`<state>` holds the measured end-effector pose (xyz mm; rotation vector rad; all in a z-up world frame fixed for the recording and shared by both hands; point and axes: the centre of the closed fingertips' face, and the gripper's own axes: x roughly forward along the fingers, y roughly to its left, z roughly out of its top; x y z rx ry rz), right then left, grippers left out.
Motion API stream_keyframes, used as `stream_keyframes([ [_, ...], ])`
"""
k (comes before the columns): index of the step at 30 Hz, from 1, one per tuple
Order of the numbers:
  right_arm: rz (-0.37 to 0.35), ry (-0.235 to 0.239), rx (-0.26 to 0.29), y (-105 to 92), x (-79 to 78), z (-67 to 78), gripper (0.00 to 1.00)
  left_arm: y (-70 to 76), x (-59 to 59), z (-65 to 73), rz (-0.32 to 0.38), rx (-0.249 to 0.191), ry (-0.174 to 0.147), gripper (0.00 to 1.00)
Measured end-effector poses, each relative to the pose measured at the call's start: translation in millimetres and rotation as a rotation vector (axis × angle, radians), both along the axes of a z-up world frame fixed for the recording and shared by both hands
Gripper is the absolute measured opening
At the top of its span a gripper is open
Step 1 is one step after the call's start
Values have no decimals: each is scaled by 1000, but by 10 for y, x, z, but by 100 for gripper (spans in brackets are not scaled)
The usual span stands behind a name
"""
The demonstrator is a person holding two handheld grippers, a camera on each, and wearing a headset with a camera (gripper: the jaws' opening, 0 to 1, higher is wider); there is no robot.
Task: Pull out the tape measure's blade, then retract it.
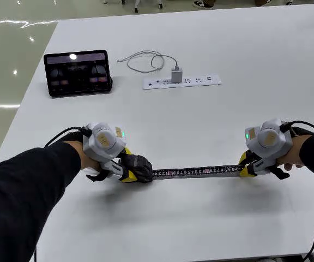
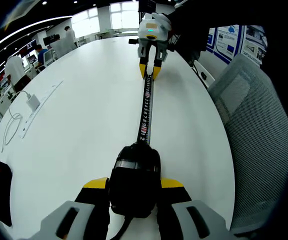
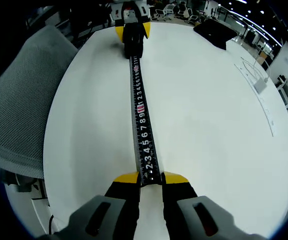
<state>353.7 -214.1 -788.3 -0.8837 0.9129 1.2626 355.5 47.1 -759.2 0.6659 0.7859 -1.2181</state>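
Observation:
The black tape measure case point(image 1: 137, 168) point(image 2: 135, 176) rests on the white table, with my left gripper point(image 1: 125, 173) point(image 2: 134, 184) shut around it. Its dark numbered blade point(image 1: 196, 172) point(image 2: 146, 106) point(image 3: 141, 120) runs flat along the table to the right. My right gripper point(image 1: 245, 168) point(image 3: 150, 178) is shut on the blade's end. In the right gripper view the case point(image 3: 132, 44) shows at the far end, between the left gripper's yellow fingertips point(image 3: 119, 31). In the left gripper view the right gripper point(image 2: 150, 70) shows at the blade's far end.
A dark tablet point(image 1: 77, 72) lies at the back left of the table. A white power strip point(image 1: 182, 81) with a charger and coiled cable point(image 1: 144, 60) lies behind the middle. A grey mesh chair point(image 2: 256, 130) stands at the table's near edge.

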Motion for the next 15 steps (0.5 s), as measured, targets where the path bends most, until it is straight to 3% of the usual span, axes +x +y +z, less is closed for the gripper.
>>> stream_keyframes([
  [4, 32, -15, -28, 10, -1, 3, 12, 11, -1, 3, -27, 25, -12, 32],
  [7, 37, -41, -8, 62, 40, 41, 15, 9, 13, 4, -36, 37, -17, 33],
  [12, 7, -38, 17, 111, 77, 76, 28, 4, 66, 73, -19, 32, -34, 38],
  [15, -35, -9, 18, 110, 65, 80, 40, 14, 112, 112, -2, 27, -44, 44],
])
